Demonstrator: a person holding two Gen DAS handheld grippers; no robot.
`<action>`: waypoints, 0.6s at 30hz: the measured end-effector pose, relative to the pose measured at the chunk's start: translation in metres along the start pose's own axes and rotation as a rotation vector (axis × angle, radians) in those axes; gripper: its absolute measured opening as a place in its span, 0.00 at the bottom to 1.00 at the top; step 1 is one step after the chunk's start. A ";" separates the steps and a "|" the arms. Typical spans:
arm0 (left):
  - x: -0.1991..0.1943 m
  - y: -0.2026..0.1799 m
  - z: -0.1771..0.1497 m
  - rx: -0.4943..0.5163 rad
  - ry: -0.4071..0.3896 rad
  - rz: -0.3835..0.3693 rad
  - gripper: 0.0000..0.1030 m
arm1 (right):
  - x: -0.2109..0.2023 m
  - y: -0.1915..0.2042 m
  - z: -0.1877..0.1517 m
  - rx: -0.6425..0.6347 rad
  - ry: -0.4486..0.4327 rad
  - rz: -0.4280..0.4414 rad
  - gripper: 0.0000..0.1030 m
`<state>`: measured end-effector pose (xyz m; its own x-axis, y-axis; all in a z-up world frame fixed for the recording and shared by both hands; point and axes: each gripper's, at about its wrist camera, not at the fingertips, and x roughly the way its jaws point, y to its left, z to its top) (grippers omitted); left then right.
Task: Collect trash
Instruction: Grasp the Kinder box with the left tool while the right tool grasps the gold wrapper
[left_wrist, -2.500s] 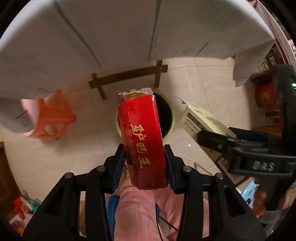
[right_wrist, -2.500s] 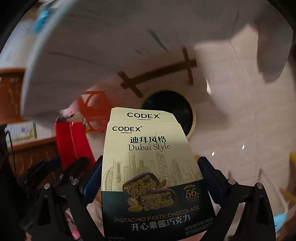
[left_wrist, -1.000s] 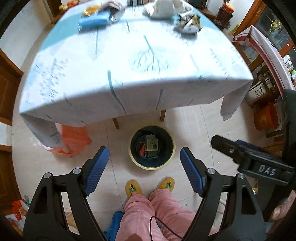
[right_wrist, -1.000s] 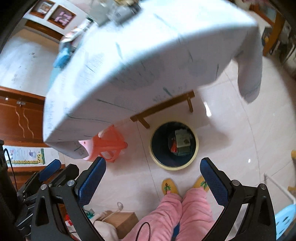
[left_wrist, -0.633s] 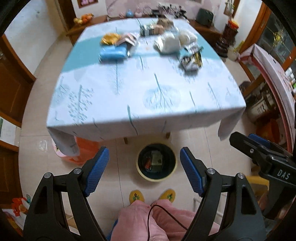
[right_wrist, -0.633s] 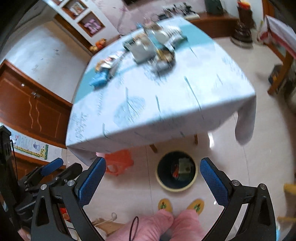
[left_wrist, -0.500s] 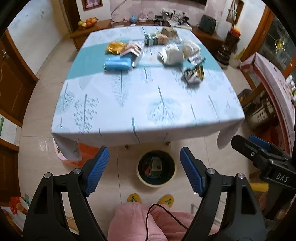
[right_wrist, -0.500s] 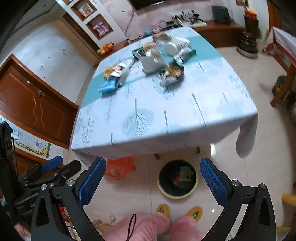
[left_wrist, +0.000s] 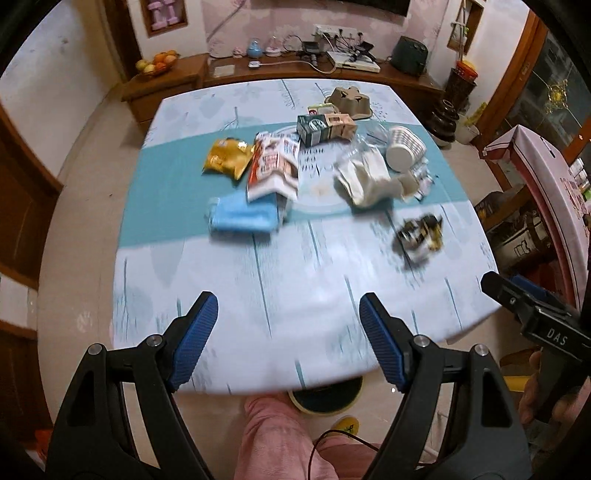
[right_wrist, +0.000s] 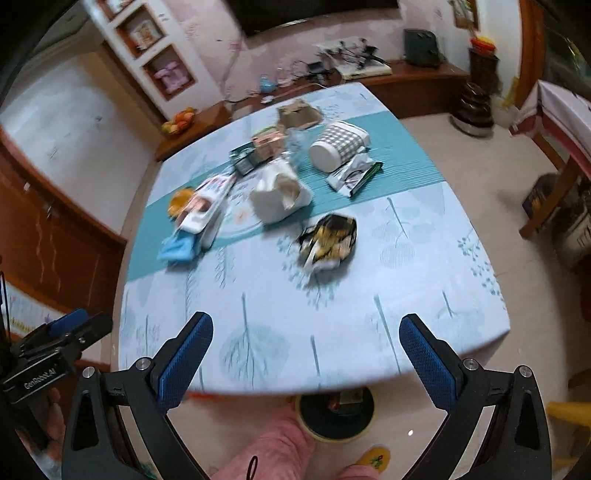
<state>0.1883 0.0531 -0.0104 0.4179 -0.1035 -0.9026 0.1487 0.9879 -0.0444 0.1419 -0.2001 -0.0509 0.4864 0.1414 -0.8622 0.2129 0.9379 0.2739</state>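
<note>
Both grippers hang high over the near edge of a table (left_wrist: 295, 295) with a pale blue leaf-print cloth. My left gripper (left_wrist: 288, 314) is open and empty; so is my right gripper (right_wrist: 306, 332). Trash lies across the table's middle: a blue packet (left_wrist: 243, 218), a white and red bag (left_wrist: 275, 168), a yellow packet (left_wrist: 227, 158), a crumpled white bag (left_wrist: 364, 177), a black and gold wrapper (left_wrist: 421, 230) (right_wrist: 328, 236), a checked cup (right_wrist: 338, 146) and small cartons (left_wrist: 325, 127). A yellow-rimmed bin (right_wrist: 336, 415) stands on the floor under the table's near edge, with boxes inside.
A person's pink trouser leg (left_wrist: 273, 435) and yellow slipper (right_wrist: 375, 459) are below the grippers. A wooden sideboard (left_wrist: 295, 74) with cables and a fruit bowl runs along the far wall. Wooden doors stand at the left, furniture at the right.
Both grippers, open and empty since the red box and the chocolate box went into the bin, have risen and tilted up: the view went from the bin on the floor to the table top.
</note>
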 end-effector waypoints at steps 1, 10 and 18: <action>0.008 0.003 0.012 0.006 0.007 -0.009 0.75 | 0.011 0.000 0.009 0.026 0.004 -0.007 0.99; 0.105 0.045 0.125 0.047 0.097 -0.072 0.75 | 0.112 -0.013 0.070 0.272 0.065 -0.096 0.99; 0.178 0.061 0.163 -0.016 0.225 -0.164 0.75 | 0.176 -0.016 0.083 0.338 0.120 -0.146 0.74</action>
<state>0.4181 0.0761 -0.1035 0.1793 -0.2359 -0.9551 0.1831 0.9619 -0.2032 0.2941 -0.2165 -0.1722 0.3320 0.0689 -0.9407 0.5495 0.7965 0.2523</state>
